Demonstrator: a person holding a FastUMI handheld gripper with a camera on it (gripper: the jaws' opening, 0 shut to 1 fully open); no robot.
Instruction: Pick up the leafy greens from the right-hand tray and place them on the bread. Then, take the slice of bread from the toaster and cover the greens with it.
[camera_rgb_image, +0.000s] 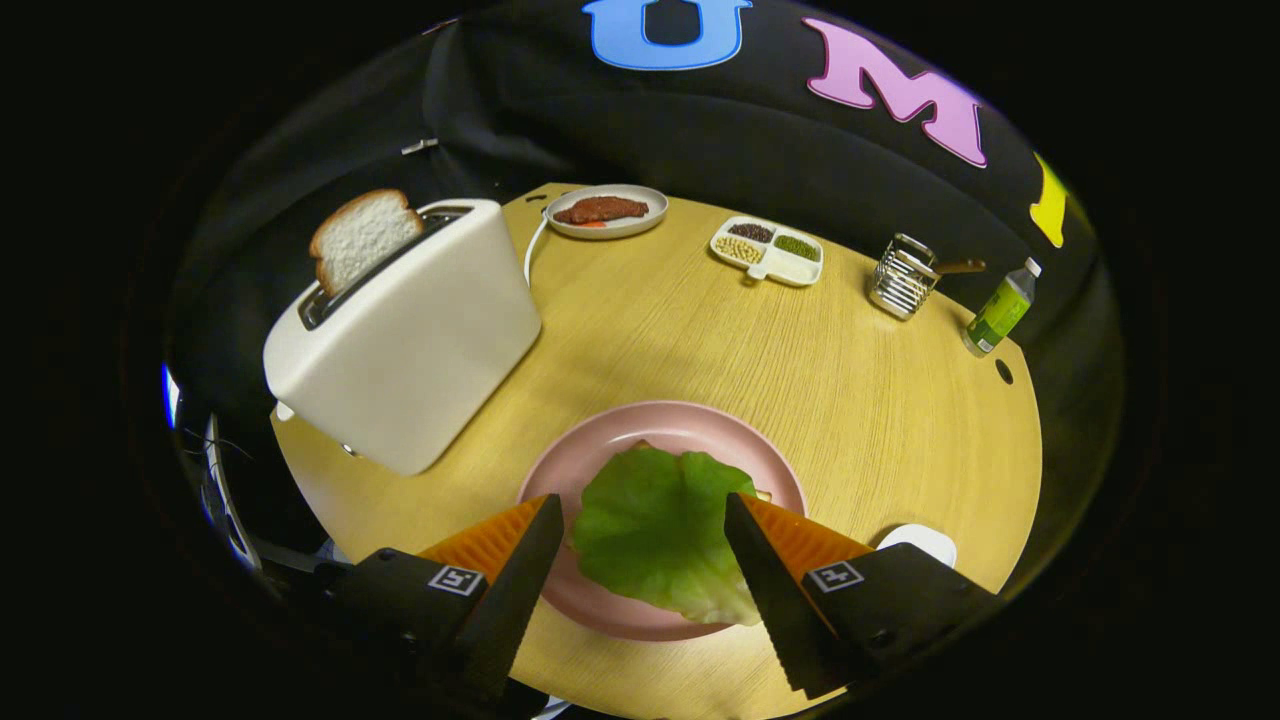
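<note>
Hand-held gripper (640, 510) wide open (empty) over leafy greens (655, 535)

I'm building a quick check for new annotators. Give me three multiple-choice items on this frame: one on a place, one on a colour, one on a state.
1. Where does the leafy green lie?
A. On the pink plate
B. In the toaster
C. On the divided dish

2. What colour is the toaster?
A. Red
B. White
C. Black

3. How is the gripper?
A. Shut on the bread slice
B. Shut on the bottle
C. Open, fingers either side of the leaf

Key: 1 A, the leaf covers the plate's middle; 2 B, its body is white, with a bread slice standing in its slot; 3 C, a wide gap shows between the fingers.
</note>
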